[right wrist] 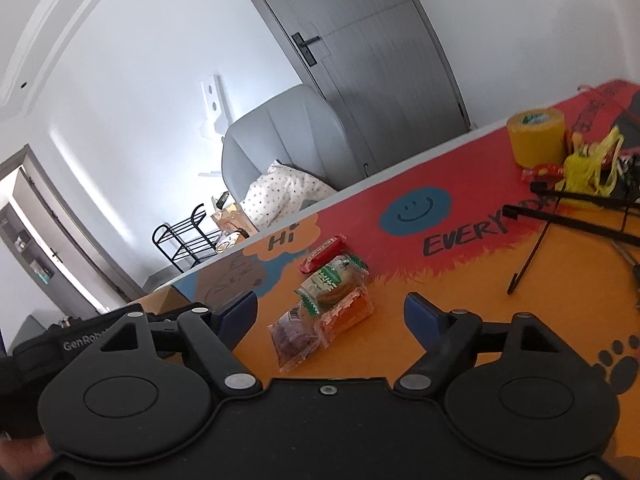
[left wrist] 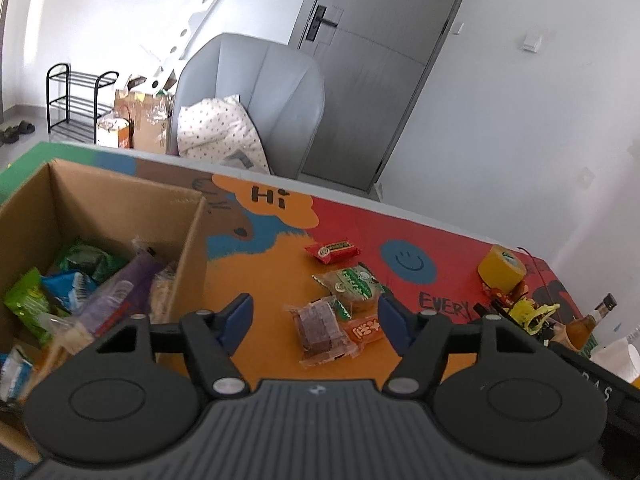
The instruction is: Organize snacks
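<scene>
Loose snacks lie on the colourful table mat: a red bar (left wrist: 331,251) (right wrist: 323,254), a green-labelled cake packet (left wrist: 352,285) (right wrist: 334,278), a brown block in clear wrap (left wrist: 320,330) (right wrist: 294,336) and a small orange packet (left wrist: 366,331) (right wrist: 347,312). A cardboard box (left wrist: 120,204) at the left holds several snack bags (left wrist: 80,292). My left gripper (left wrist: 316,320) is open and empty, above the brown block and orange packet. My right gripper (right wrist: 330,318) is open and empty, just short of the same cluster.
A yellow tape roll (left wrist: 502,268) (right wrist: 536,136), yellow string (right wrist: 592,164), black cable ties (right wrist: 568,216) and a bottle (left wrist: 588,320) crowd the table's right end. A grey armchair with a dotted cushion (left wrist: 224,136) and a grey door (left wrist: 368,60) stand beyond the table.
</scene>
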`<state>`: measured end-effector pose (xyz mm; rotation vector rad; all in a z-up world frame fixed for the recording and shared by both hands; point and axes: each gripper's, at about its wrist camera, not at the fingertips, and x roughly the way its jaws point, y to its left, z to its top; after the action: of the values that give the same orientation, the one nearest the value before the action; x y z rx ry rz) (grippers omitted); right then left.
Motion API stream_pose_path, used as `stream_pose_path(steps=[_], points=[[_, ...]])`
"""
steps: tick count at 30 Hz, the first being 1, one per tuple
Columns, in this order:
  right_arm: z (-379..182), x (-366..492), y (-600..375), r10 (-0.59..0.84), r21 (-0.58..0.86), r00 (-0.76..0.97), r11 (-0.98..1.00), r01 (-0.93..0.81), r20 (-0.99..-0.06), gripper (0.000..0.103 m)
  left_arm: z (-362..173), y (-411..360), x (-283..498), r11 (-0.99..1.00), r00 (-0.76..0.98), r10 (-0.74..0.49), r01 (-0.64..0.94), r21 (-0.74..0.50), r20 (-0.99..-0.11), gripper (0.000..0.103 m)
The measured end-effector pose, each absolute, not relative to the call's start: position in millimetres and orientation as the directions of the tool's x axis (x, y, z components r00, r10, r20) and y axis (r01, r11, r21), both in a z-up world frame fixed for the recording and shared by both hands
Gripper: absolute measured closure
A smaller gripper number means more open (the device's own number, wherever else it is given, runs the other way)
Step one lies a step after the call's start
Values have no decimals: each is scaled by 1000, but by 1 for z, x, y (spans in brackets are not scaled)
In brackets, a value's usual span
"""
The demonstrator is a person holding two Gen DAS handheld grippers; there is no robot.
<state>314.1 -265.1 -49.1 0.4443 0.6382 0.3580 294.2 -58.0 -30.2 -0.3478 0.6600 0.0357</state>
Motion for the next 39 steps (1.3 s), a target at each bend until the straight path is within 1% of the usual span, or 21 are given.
stream_pose_path(steps=[2, 8, 10, 14, 16, 22, 25, 27, 31, 33, 35, 37, 39], points=[[-55, 321, -265, 458, 518, 738, 837, -173, -495, 24, -35, -60, 299, 940, 783, -83, -143, -309, -617, 39], [-75, 341, -267, 483, 585, 706, 802, -120, -517, 34, -50, -69, 321, 938, 753, -90, -156, -309, -652, 44], [-81, 348, -269, 492, 609, 696, 787, -99, -523, 40, -56, -69, 328, 934, 741, -89, -170, -315, -665, 47], [-92, 359, -268, 490, 619, 686, 782, -73, -538, 41, -68, -72, 341, 929, 720, -88, -190, -318, -688, 52], [-97, 364, -267, 495, 629, 676, 775, -60, -546, 45, -76, -72, 347, 924, 708, -87, -206, -323, -701, 55], [-109, 378, -260, 498, 636, 656, 771, -36, -567, 46, -89, -70, 361, 914, 691, -75, -241, -327, -719, 57], [-114, 384, -255, 505, 645, 645, 764, -24, -574, 48, -95, -68, 365, 907, 684, -76, -254, -335, -725, 60], [-116, 387, -252, 507, 647, 638, 762, -18, -579, 49, -98, -66, 367, 902, 679, -85, -259, -346, -729, 60], [-118, 392, -245, 495, 639, 641, 769, -10, -586, 49, -101, -66, 369, 904, 684, -81, -257, -343, -725, 62], [-116, 394, -241, 483, 626, 645, 780, -9, -592, 51, -100, -65, 370, 900, 684, -83, -261, -349, -725, 68], [-116, 394, -237, 474, 611, 644, 791, -13, -600, 57, -100, -63, 369, 894, 682, -91, -265, -360, -726, 71], [-119, 394, -236, 468, 605, 642, 796, -9, -607, 75, -101, -61, 368, 891, 682, -96, -266, -369, -725, 72], [-120, 391, -239, 470, 607, 647, 794, -13, -601, 77, -101, -60, 364, 887, 684, -98, -269, -374, -723, 72]])
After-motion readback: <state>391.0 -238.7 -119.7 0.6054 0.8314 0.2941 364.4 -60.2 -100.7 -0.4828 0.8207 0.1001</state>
